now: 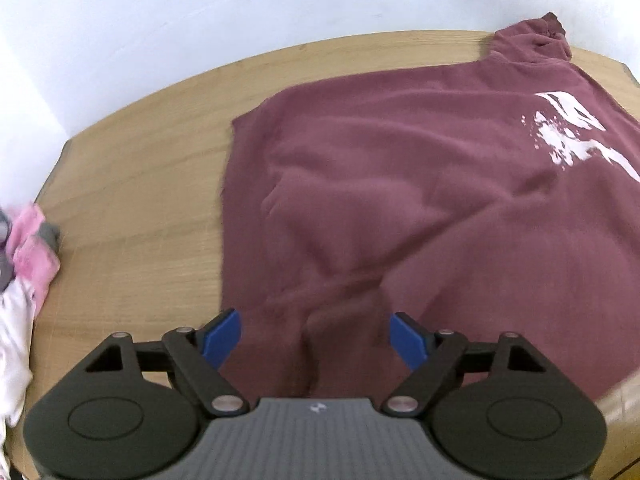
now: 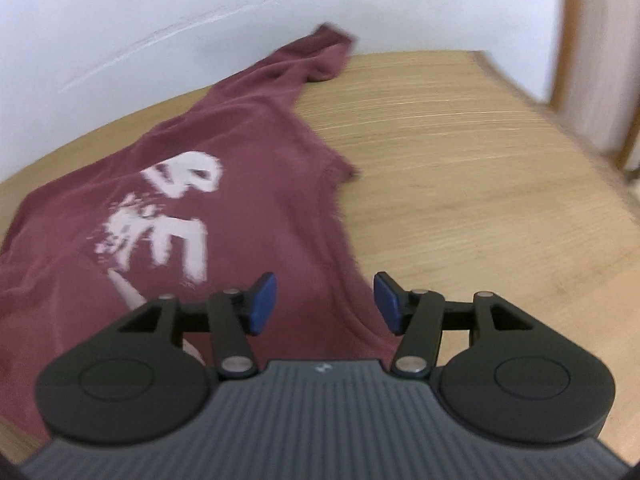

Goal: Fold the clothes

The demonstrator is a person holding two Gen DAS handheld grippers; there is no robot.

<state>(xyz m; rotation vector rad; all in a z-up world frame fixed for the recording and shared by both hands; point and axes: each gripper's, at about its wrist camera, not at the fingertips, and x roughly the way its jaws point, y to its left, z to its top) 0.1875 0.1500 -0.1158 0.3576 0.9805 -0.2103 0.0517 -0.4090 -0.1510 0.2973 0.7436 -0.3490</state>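
Bare wooden tabletop [image 2: 480, 168] lay open right of the maroon sweatshirt [image 2: 240, 168]; pink-and-white clothes [image 1: 24, 264] crowded the left edge.

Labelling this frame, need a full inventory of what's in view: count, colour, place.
shirt: 1, maroon with white print, spread flat mid-table
pile: 1, pink, white and grey, at table's left edge
table: 1, light wood, under everything
wall: 1, white, behind table
door frame: 1, wood, far right
left gripper: 1, black with blue pads, jaws open over shirt's near part
right gripper: 1, black with blue pads, jaws open over shirt's right edge
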